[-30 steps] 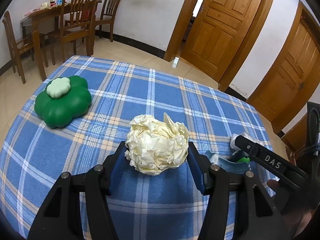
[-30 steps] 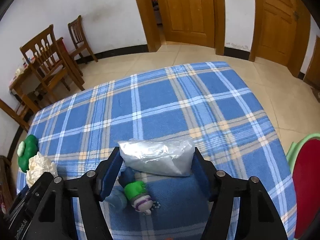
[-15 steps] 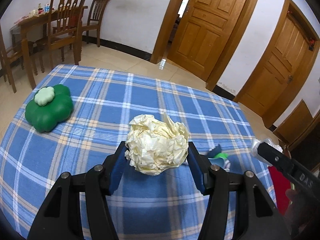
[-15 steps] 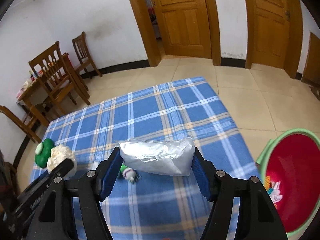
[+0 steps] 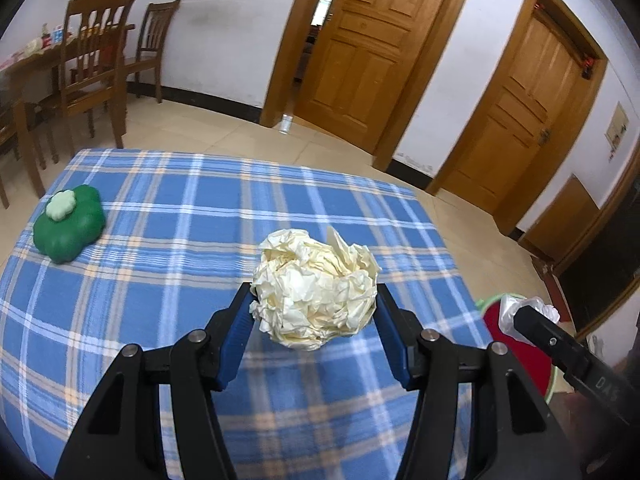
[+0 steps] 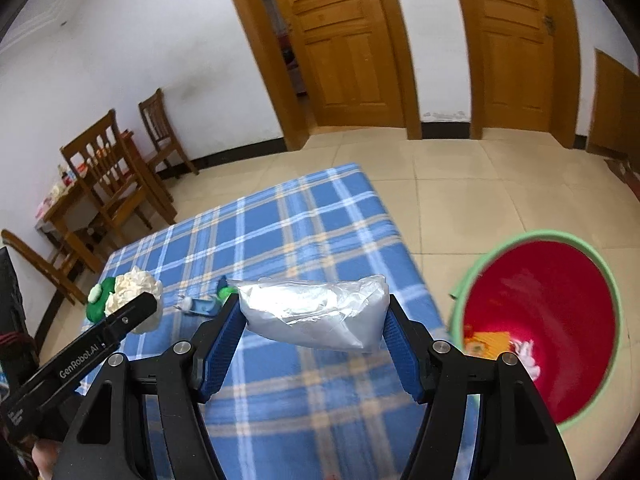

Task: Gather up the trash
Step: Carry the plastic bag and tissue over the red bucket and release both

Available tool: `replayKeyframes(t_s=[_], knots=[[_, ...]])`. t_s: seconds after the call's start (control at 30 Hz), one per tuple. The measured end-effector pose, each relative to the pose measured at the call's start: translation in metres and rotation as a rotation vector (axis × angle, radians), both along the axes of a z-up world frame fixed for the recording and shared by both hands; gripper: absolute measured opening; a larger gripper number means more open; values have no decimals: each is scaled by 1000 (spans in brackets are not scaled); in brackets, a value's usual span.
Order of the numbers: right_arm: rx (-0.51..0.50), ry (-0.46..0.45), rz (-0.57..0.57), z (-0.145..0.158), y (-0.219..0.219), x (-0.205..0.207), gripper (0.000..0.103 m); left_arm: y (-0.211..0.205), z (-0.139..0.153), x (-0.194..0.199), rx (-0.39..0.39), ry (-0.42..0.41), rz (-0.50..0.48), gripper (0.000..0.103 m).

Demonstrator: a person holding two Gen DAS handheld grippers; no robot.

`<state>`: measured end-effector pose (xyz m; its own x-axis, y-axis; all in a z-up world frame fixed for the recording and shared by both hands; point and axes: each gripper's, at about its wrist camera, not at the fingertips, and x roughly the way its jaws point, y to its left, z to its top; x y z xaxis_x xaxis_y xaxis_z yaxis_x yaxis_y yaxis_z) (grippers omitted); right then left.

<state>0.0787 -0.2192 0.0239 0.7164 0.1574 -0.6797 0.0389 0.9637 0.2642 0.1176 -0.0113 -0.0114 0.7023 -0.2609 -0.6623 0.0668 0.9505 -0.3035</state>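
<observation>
My left gripper (image 5: 314,308) is shut on a crumpled cream paper ball (image 5: 316,288) and holds it above the blue plaid table (image 5: 180,208). My right gripper (image 6: 314,320) is shut on a clear plastic bag (image 6: 316,312) and holds it above the table's right part, left of a red bin with a green rim (image 6: 540,328) on the floor. The bin holds some trash. The right gripper's side with the bag shows in the left wrist view (image 5: 528,312). The paper ball also shows in the right wrist view (image 6: 134,288).
A green flower-shaped toy (image 5: 68,226) sits at the table's left. A small toy figure (image 6: 208,304) lies on the table behind my right gripper. Wooden chairs (image 5: 92,80) and a side table stand at the far left. Wooden doors (image 5: 360,48) line the far wall.
Both grippers have risen and moved right with their loads. The red bin has come fully into the right wrist view, and its rim now shows in the left wrist view.
</observation>
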Motion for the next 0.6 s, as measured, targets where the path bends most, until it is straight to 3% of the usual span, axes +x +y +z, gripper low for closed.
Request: replayKeyframes(t_s=[0.6], knots=[[55,9,-264,-14,-110,-67,70,-108,12,-20,26,43,-236,59]])
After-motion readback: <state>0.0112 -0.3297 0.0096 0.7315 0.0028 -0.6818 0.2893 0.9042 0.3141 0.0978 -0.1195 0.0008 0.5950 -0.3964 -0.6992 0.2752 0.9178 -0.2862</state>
